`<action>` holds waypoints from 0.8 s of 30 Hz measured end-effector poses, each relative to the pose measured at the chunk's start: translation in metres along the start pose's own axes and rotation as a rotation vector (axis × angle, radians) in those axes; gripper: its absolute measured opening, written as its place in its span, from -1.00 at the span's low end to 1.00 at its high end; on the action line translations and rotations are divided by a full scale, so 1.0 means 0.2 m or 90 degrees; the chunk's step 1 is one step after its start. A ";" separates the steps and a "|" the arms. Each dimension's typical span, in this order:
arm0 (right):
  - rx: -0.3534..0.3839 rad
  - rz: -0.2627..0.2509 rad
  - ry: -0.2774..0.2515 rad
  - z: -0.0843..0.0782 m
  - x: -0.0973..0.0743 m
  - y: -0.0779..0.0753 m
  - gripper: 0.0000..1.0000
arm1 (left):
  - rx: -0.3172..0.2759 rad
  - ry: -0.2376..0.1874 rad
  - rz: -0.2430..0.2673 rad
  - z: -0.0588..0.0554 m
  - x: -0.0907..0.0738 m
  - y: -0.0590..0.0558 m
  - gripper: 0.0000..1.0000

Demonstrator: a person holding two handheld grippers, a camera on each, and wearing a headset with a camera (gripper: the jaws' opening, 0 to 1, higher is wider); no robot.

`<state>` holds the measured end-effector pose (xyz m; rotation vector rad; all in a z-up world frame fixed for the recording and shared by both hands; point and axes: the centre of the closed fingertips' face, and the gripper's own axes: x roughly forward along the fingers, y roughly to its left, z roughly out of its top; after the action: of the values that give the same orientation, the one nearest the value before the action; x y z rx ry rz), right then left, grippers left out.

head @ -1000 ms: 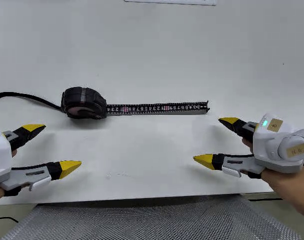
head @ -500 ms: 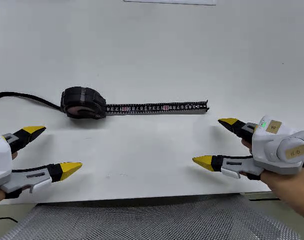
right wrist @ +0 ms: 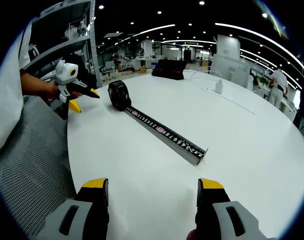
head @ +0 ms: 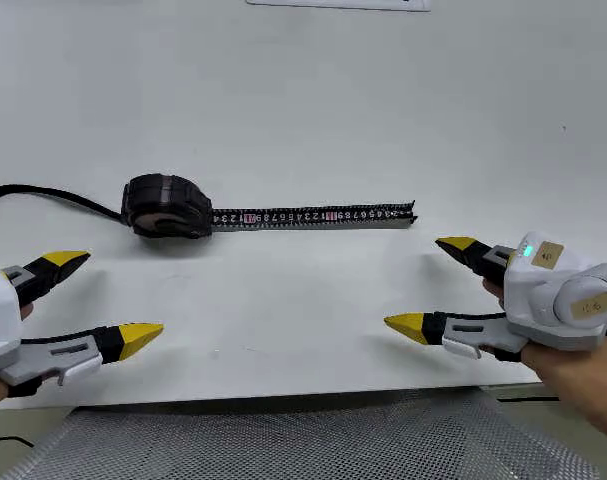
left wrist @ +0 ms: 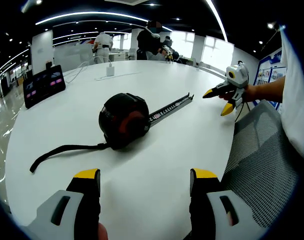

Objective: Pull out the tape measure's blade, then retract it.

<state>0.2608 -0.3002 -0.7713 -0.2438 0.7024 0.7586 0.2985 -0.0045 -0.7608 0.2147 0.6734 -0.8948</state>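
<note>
White workbench: my yellow-tipped left gripper and right gripper hover, jaws spread wide and empty, near side of the black round tape measure, its numeral-printed blade extended right.

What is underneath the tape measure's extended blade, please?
The blade lies flat on the white table. The strip of tabletop directly beneath it is hidden by the blade itself.
</note>
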 end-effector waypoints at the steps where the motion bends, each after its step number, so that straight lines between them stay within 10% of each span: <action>1: 0.000 -0.001 0.000 0.00 0.00 0.00 0.40 | 0.001 0.000 0.001 0.00 0.00 0.00 0.40; 24: -0.005 -0.004 -0.003 0.03 -0.01 -0.01 0.39 | -0.031 -0.006 0.030 0.09 0.05 0.01 0.45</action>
<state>0.2642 -0.2999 -0.7661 -0.2513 0.6933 0.7567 0.3134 -0.0176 -0.7525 0.1813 0.6780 -0.8333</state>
